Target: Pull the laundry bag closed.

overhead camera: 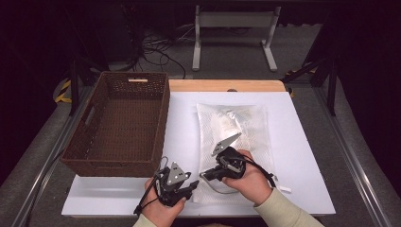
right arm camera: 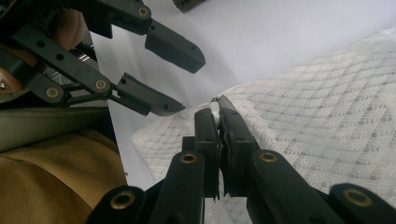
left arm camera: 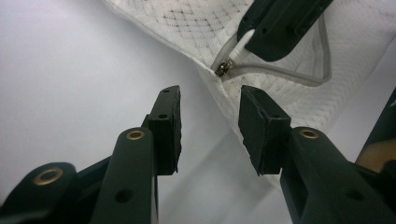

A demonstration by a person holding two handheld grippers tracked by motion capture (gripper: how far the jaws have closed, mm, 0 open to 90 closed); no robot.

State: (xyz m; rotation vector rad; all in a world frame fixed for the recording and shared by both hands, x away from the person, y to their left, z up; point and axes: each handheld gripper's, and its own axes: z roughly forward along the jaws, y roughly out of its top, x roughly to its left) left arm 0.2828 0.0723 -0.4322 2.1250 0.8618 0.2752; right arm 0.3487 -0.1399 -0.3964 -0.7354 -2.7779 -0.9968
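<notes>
A white mesh zip bag point(overhead camera: 236, 125) lies flat on the white mat point(overhead camera: 302, 156). My right gripper point(overhead camera: 204, 176) is at the bag's near left corner, shut on the white zip pull point(right arm camera: 215, 111). In the left gripper view that pull point(left arm camera: 245, 42) leads to the brass slider point(left arm camera: 223, 68) on the grey zipper point(left arm camera: 280, 74), with the right gripper point(left arm camera: 275, 28) above it. My left gripper point(overhead camera: 194, 185) stands open just left of that corner, its jaws point(left arm camera: 210, 93) on either side of the bag's edge without touching it. The right gripper view shows the left gripper point(right arm camera: 189, 84) open.
A brown wicker basket point(overhead camera: 118, 163) with nothing in it stands on the left of the table, close beside the bag. A wooden table edge point(overhead camera: 222, 85) shows beyond the mat. A white metal stand point(overhead camera: 234, 21) and cables are on the floor behind.
</notes>
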